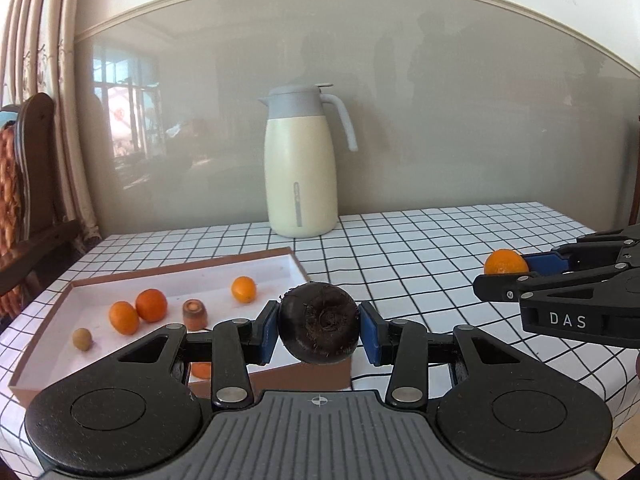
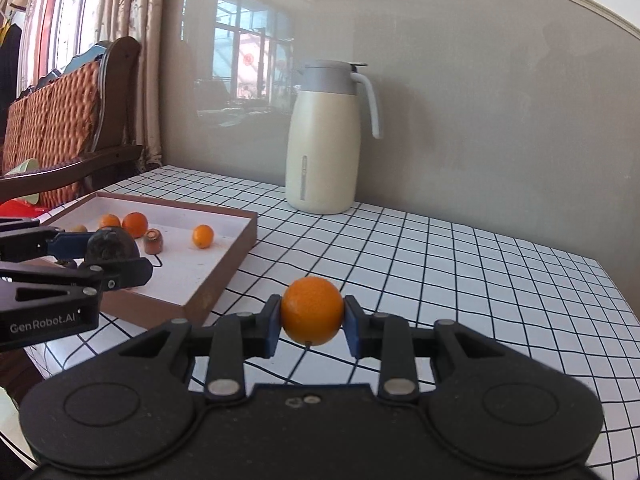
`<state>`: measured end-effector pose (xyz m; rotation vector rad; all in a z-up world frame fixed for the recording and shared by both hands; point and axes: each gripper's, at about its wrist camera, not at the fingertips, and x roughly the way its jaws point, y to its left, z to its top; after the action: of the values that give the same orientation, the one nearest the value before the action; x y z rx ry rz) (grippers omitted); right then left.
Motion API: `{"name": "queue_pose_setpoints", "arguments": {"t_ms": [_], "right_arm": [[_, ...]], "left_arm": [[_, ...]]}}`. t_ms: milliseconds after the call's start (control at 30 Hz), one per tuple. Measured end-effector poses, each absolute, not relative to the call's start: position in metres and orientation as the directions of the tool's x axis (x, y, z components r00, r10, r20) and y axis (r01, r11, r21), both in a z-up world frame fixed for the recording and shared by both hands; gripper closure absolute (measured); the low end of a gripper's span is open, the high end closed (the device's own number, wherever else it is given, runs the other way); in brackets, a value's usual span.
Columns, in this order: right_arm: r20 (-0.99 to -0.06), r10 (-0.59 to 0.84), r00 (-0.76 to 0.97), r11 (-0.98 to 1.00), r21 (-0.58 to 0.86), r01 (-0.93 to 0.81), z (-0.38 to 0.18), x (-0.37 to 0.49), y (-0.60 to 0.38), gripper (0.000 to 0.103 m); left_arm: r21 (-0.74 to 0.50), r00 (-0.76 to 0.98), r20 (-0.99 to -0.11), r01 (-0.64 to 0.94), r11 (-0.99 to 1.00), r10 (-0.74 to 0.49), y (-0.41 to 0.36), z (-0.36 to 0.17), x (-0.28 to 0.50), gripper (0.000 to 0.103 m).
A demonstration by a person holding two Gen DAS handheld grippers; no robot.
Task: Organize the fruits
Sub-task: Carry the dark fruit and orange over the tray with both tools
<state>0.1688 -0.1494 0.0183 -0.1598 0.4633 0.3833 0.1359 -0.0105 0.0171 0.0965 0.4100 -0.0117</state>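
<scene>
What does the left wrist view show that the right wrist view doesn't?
Only the left wrist view shows an orange piece low behind the left gripper's linkage, and the "DAS" lettering.

Only the right wrist view shows the window, a hat, a red object beyond the table, and "GenRobot.AI" lettering.

Both show the left gripper shut on a dark fruit, the right gripper shut on an orange, the box of fruit, the jug, the chair and the checked table.
</scene>
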Motion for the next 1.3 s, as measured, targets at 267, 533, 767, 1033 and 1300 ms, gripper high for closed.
{"name": "queue_pose_setpoints", "arguments": {"t_ms": [267, 533, 767, 1033, 1300], "right_arm": [[-0.452, 0.383, 0.806, 0.888, -0.062, -0.456, 0.021, 0.165, -0.116, 0.079], [-0.43, 0.447, 0.784, 0.854, -0.055, -0.517, 0.024, 0.162, -0.082, 0.079], [-0.414, 0.49, 0.767, 0.826, -0.058, -0.56, 0.028, 0.159, -0.058, 0.079], [-0.374, 0.514, 0.772, 0.82, -0.05, -0.57, 0.044, 0.17, -0.041, 0.079], [-0.349, 0.493, 0.797, 0.842, -0.039, -0.538, 0.052, 0.196, -0.034, 0.079]], "left_arm": [[0.09, 0.917, -0.387, -0.069, 0.993, 0.099, 0.036, 0.017, 0.121, 0.061], [0.083, 0.918, -0.366, -0.133, 0.988, 0.154, 0.063, 0.019, 0.112, 0.061], [0.07, 0.906, -0.351, -0.224, 0.972, 0.234, 0.099, 0.02, 0.104, 0.061], [0.061, 0.896, -0.325, -0.298, 0.953, 0.301, 0.135, 0.03, 0.109, 0.061], [0.049, 0.893, -0.313, -0.325, 0.945, 0.323, 0.154, 0.033, 0.13, 0.061]]}}
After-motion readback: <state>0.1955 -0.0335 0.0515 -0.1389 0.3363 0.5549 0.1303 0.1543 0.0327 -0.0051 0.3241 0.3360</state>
